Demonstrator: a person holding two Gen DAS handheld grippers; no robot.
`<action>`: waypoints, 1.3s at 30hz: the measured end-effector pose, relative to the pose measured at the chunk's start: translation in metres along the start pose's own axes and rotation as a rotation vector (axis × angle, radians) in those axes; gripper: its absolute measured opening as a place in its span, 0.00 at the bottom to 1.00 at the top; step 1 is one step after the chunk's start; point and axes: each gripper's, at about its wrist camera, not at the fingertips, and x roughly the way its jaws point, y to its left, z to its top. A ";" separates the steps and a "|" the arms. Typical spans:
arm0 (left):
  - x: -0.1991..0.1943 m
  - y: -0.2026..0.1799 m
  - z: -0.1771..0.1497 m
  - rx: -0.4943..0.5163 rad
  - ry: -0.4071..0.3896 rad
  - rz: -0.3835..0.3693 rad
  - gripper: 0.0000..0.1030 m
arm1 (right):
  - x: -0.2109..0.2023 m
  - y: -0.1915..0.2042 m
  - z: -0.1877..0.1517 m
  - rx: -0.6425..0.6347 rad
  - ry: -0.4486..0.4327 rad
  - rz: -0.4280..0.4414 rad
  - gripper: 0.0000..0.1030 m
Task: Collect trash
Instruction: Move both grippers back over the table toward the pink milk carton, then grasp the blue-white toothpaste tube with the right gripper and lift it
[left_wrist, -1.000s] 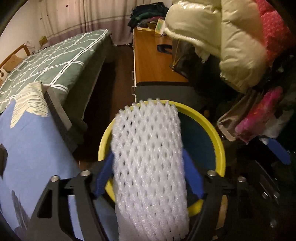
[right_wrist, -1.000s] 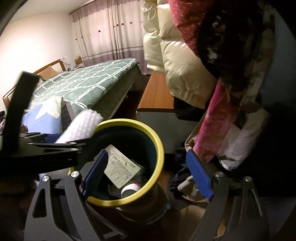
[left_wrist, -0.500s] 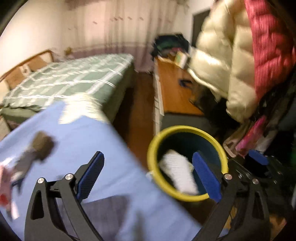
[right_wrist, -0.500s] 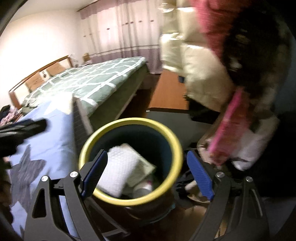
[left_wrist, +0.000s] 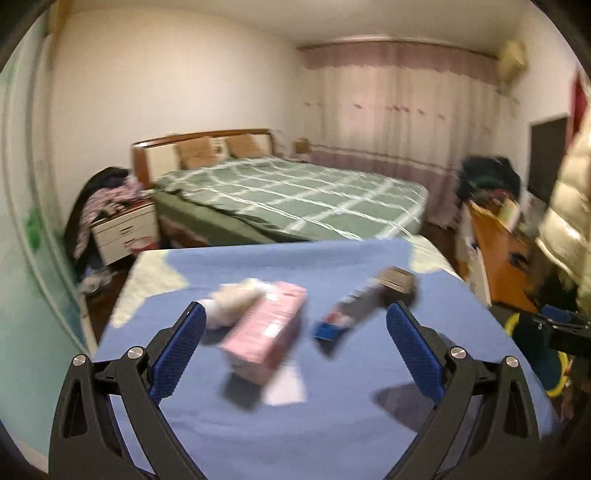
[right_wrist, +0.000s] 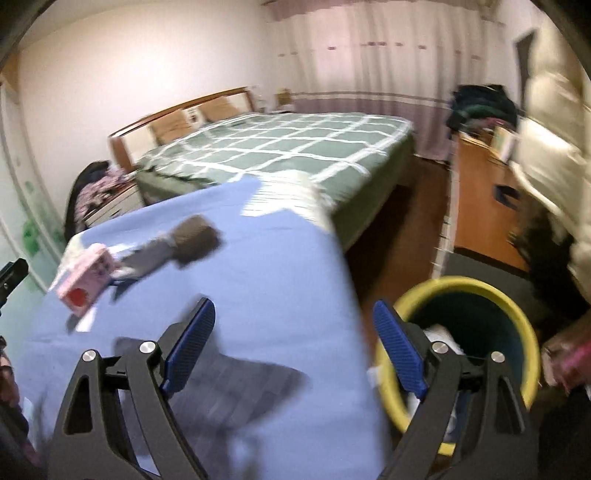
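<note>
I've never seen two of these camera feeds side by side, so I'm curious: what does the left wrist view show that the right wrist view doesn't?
Only the left wrist view shows a white crumpled wad beside the pink box, and the left gripper, open and empty.

Only the right wrist view looks into the yellow-rimmed bin, with pale trash inside, and shows the right gripper, also open and empty.

Both show the blue cloth, the pink box, a blurred brown-capped bottle beside it, and the green checked bed.
</note>
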 end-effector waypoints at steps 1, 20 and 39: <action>0.001 0.009 0.000 -0.010 -0.011 0.021 0.94 | 0.008 0.013 0.006 -0.009 0.007 0.006 0.80; 0.015 0.101 -0.021 -0.233 -0.033 0.160 0.94 | 0.149 0.184 0.044 0.044 0.196 0.018 0.76; 0.010 0.084 -0.025 -0.198 -0.023 0.143 0.94 | 0.134 0.175 0.011 -0.007 0.266 0.044 0.21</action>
